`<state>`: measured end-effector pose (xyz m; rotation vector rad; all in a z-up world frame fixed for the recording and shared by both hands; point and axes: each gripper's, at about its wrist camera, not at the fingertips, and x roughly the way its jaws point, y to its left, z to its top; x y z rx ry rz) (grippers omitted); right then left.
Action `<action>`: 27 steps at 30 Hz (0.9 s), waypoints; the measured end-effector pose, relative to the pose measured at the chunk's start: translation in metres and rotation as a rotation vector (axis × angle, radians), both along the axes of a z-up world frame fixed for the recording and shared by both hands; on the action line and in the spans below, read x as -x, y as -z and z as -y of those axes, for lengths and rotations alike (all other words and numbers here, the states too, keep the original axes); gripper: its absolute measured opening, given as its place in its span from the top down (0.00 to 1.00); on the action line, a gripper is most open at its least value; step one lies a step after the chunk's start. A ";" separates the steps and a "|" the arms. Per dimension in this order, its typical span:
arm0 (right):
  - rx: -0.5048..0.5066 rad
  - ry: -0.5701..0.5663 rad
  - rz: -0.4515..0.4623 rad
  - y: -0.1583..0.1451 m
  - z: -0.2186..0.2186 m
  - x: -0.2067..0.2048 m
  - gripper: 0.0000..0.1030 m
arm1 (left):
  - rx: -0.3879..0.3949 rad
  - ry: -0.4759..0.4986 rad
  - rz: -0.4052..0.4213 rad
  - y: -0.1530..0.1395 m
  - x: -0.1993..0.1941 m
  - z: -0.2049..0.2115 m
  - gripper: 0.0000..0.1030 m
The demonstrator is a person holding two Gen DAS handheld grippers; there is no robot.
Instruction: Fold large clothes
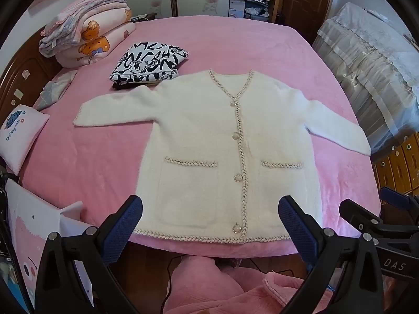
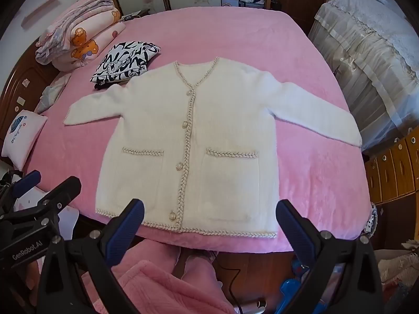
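Note:
A white fluffy cardigan (image 1: pixel 209 136) with braided trim, pearl buttons and two pockets lies flat, face up, on the pink bed (image 1: pixel 209 44), sleeves spread to both sides and hem at the near edge. It also shows in the right wrist view (image 2: pixel 162 136). My left gripper (image 1: pixel 209 217) is open and empty, held above the hem. My right gripper (image 2: pixel 209 217) is open and empty, also above the hem. The right gripper shows at the right edge of the left wrist view (image 1: pixel 379 209), and the left gripper at the left edge of the right wrist view (image 2: pixel 39 188).
A folded black-and-white printed garment (image 1: pixel 149 62) lies by the cardigan's left shoulder. Stacked pink quilts (image 1: pixel 86 28) and a small pillow (image 1: pixel 21 136) sit at the left. A lace-covered cabinet (image 1: pixel 371 65) stands right of the bed. Pink clothing (image 1: pixel 209 287) lies below the near edge.

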<state>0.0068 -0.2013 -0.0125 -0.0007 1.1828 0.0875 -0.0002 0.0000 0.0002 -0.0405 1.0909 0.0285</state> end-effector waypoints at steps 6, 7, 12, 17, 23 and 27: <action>0.003 0.000 -0.002 0.000 0.000 0.000 0.02 | -0.003 -0.003 0.008 -0.003 0.001 0.002 0.00; 0.003 0.001 -0.001 0.000 0.000 0.000 0.02 | -0.004 -0.003 0.010 -0.004 0.002 0.002 0.00; 0.000 0.000 0.001 0.000 0.000 0.000 0.02 | -0.002 0.001 0.007 -0.002 0.003 0.005 0.00; 0.000 0.000 0.001 -0.001 0.001 -0.001 0.02 | 0.008 0.007 0.006 -0.004 0.005 0.006 0.00; -0.001 0.004 -0.002 -0.003 0.004 -0.003 0.02 | 0.014 0.008 0.010 -0.003 0.001 0.006 0.00; -0.004 0.007 -0.008 0.000 0.007 -0.006 0.02 | 0.019 0.003 0.003 -0.002 0.000 0.005 0.00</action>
